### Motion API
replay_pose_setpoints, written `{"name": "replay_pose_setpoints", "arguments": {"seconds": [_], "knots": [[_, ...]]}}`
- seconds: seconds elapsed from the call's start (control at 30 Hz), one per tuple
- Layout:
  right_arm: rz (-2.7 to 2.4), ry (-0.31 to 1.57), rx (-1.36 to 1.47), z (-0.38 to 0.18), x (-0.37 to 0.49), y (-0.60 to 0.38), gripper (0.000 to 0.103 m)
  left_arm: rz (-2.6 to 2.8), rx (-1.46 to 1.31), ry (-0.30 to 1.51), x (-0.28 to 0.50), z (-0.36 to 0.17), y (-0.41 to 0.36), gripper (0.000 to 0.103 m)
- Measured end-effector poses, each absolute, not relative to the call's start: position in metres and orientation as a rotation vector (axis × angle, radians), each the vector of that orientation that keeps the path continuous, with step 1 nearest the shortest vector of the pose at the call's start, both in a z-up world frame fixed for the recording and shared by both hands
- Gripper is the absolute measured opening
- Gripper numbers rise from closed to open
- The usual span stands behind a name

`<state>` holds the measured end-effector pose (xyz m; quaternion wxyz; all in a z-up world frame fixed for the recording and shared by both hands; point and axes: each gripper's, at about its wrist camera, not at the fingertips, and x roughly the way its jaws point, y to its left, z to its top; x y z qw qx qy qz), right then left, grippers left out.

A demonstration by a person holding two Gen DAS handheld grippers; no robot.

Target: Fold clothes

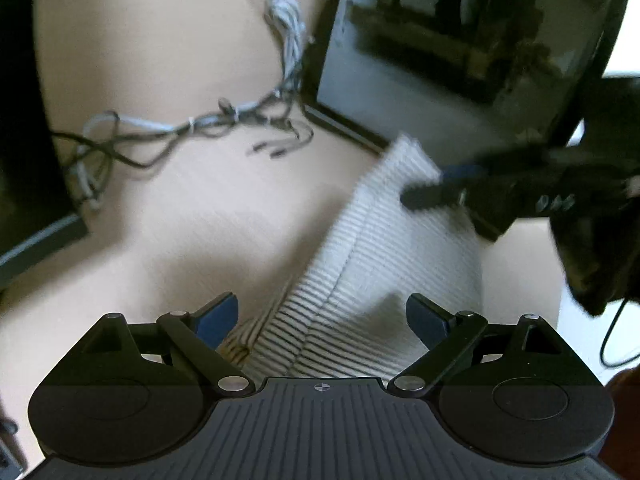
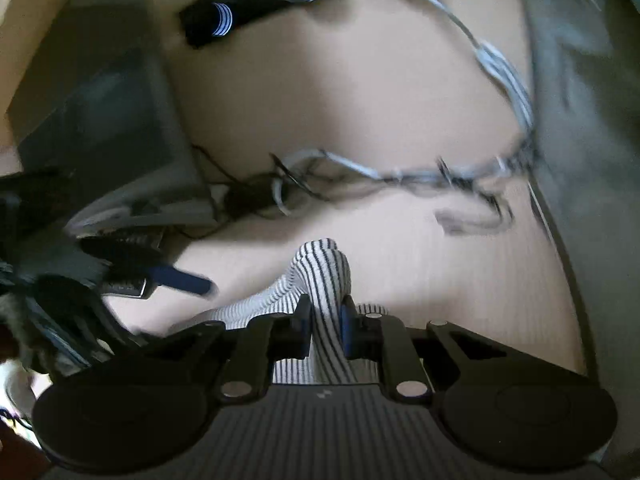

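the striped garment (image 2: 320, 280) lies bunched on the pale tabletop (image 2: 440, 280), its near end hidden under both gripper bodies. right gripper (image 2: 325, 320) is clamped tight on a raised fold, angled down. left gripper (image 1: 322, 316) hangs over the cloth, jaws spread wide, gripping nothing. blurred cables (image 1: 192, 124) trail beyond, beside a dark monitor (image 1: 460, 32).
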<state>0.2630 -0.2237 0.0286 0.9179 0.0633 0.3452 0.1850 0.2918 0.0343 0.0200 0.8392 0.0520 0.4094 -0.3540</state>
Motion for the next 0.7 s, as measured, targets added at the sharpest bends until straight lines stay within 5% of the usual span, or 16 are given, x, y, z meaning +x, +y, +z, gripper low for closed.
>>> {"name": "replay_pose_setpoints", "arguments": {"seconds": [0.27,0.43,0.7], "knots": [[0.280,0.789,0.117,-0.012,0.293,-0.219,0.018,-0.755,0.146,0.958,0.306,-0.007,0.032,0.098],[0.246,0.781,0.227,0.020,0.255,-0.243,0.070,-0.750,0.119,0.976,0.306,-0.015,0.035,0.102],[0.236,0.988,0.596,-0.016,0.219,-0.269,0.075,-0.655,-0.072,1.006,0.295,-0.029,0.056,0.102]]}}
